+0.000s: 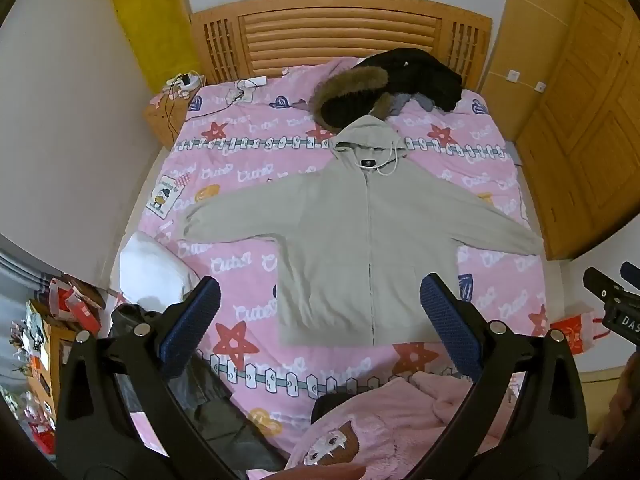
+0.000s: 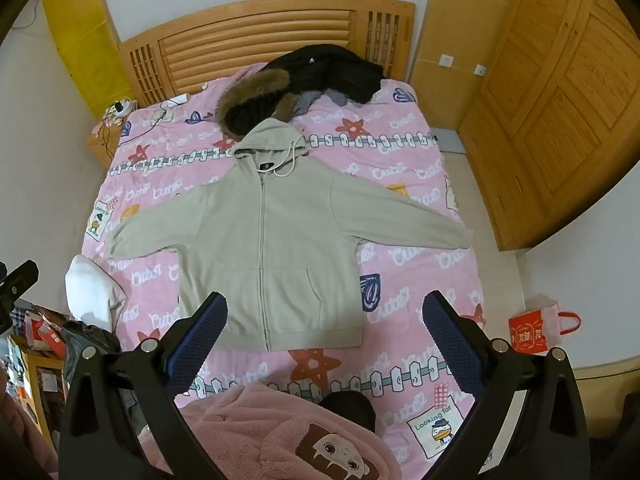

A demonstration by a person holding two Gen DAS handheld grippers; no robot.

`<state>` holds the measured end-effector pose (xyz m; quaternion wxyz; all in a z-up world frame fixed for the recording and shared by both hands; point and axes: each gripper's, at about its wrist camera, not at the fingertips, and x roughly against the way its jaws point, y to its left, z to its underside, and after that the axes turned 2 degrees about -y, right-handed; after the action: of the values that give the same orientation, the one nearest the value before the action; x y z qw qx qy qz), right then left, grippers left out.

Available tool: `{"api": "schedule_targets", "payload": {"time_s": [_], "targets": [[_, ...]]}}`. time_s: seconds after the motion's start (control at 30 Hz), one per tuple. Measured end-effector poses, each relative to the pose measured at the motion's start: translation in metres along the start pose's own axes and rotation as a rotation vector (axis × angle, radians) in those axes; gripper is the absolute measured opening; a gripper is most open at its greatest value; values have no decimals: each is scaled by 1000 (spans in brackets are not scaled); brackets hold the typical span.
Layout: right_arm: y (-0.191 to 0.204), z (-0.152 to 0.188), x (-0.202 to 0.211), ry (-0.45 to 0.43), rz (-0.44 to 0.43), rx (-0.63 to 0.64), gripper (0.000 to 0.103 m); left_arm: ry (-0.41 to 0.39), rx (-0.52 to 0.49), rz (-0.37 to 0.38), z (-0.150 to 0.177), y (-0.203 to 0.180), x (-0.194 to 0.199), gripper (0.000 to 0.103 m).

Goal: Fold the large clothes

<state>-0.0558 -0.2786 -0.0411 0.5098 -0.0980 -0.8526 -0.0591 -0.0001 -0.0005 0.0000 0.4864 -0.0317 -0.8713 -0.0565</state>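
Both grippers hang above the foot of the bed, angled steeply down toward it. Seen from its own wrist camera, the left gripper (image 1: 320, 312) has its jaws spread wide with nothing between the blue pads (image 1: 192, 320), only the bedding and the lower part of the hoodie showing far below the gap. From its camera, the right gripper (image 2: 326, 324) stands just as wide and is equally empty; a black part of it also shows at the right edge of the left view.

Spread flat on the pink bedspread (image 2: 400, 280) is the beige zip-up hoodie (image 2: 272, 240), front side up and zipped, with both sleeves stretched out sideways and the hood pointing toward the wooden headboard (image 2: 260, 40). Its hem lies toward the grippers, well apart from them. White drawstrings (image 2: 290, 160) curl beside the collar.

Just beyond the hood, touching it, a black coat with a fur-trimmed hood (image 2: 280, 88) is heaped near the headboard. A fluffy pink garment with a cartoon face (image 2: 304, 440) lies at the foot of the bed beneath the grippers. A white bundle (image 2: 92, 288) sits at the left edge of the bed, and a red paper bag (image 2: 536, 328) stands on the floor to the right.
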Motion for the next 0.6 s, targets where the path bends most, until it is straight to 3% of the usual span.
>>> {"api": "schedule_targets", "payload": {"time_s": [0.6], "targets": [[2, -4, -2, 5, -1, 5, 95, 11, 4, 4, 0, 0, 0, 97]]}}
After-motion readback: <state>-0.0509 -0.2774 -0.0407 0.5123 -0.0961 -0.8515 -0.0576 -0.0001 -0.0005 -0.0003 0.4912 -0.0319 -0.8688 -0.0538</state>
